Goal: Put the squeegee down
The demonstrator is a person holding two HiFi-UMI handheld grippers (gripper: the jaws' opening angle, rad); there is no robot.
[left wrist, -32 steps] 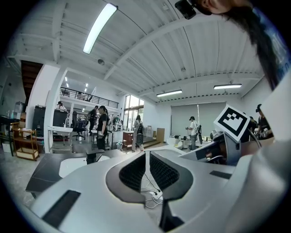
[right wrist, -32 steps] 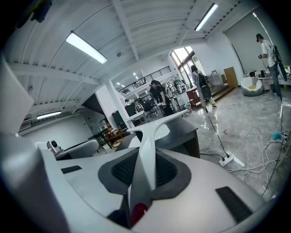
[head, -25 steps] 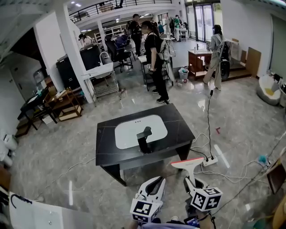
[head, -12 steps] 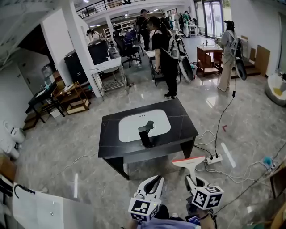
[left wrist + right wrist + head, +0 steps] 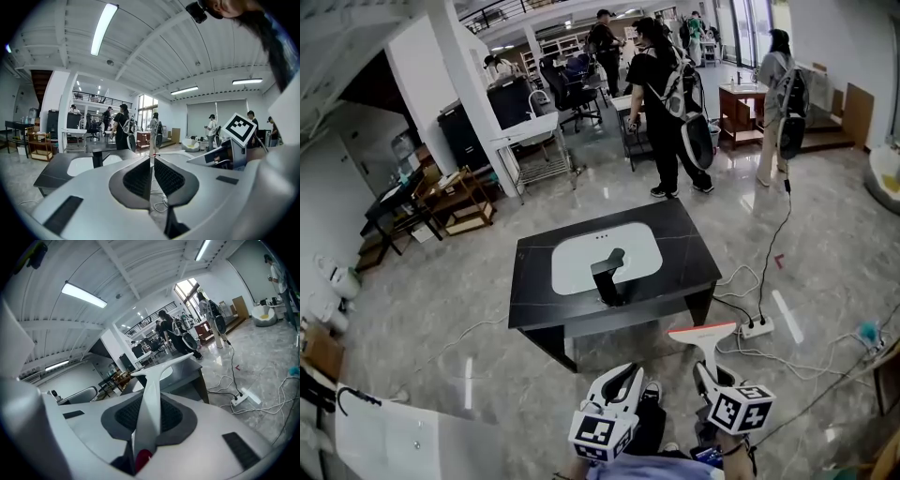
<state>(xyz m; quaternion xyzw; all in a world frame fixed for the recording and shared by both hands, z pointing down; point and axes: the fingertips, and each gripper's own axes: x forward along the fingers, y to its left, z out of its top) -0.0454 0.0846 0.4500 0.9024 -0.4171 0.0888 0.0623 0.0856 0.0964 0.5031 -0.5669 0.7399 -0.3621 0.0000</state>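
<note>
We are looking down on a black table (image 5: 684, 264) standing on the marble floor (image 5: 422, 309), with a white basin (image 5: 577, 258) set into its top and a black faucet (image 5: 607, 274) rising at the basin's near edge. A power strip (image 5: 758, 327) is lying right of the table, and a person (image 5: 666, 103) is standing beyond it.

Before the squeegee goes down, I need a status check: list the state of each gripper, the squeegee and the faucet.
Left gripper: shut, nothing between its jaws.
Right gripper: shut on the squeegee's handle.
Squeegee: held in the air, blade end forward, not on the table.
Faucet: upright on the table, spout over the sink basin.
</note>
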